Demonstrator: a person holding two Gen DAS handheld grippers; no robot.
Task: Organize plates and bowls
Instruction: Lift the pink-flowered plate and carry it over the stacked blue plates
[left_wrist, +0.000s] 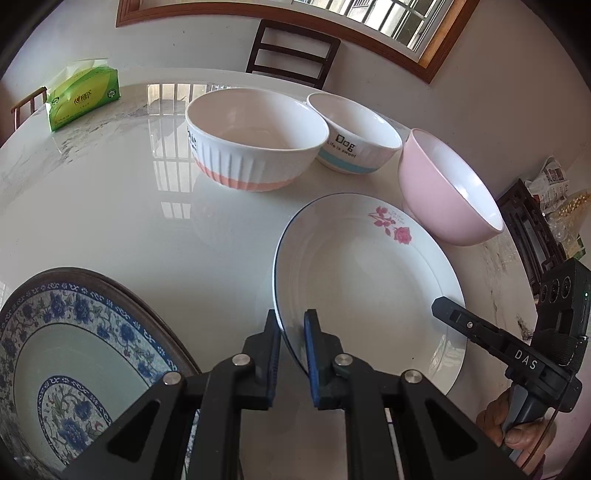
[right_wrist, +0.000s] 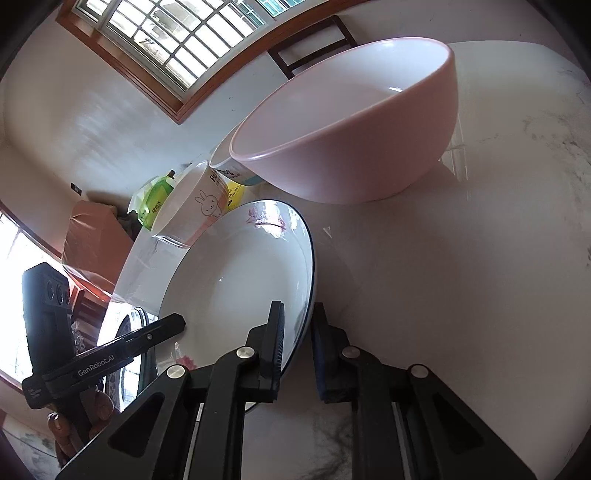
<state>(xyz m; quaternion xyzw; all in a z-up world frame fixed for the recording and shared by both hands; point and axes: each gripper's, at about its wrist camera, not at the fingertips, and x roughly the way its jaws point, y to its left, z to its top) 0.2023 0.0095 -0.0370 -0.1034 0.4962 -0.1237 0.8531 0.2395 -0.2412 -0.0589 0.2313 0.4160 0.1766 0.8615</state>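
A white plate with a pink rose print (left_wrist: 365, 280) lies on the marble table (left_wrist: 129, 221). My left gripper (left_wrist: 293, 338) is shut on its left rim. My right gripper (right_wrist: 300, 325) straddles the opposite rim of the same plate (right_wrist: 236, 280), its jaws close on the edge. The right gripper also shows in the left wrist view (left_wrist: 448, 308). Behind the plate stand a pink bowl (left_wrist: 447, 188), a white bowl with a blue band (left_wrist: 354, 133) and a ribbed white bowl with an orange band (left_wrist: 255, 138). A blue-patterned plate (left_wrist: 74, 350) lies at the near left.
A green tissue pack (left_wrist: 83, 94) sits at the table's far left. A dark chair (left_wrist: 291, 51) stands behind the table under a window. Dark wooden furniture with clutter (left_wrist: 535, 221) stands off the table's right edge.
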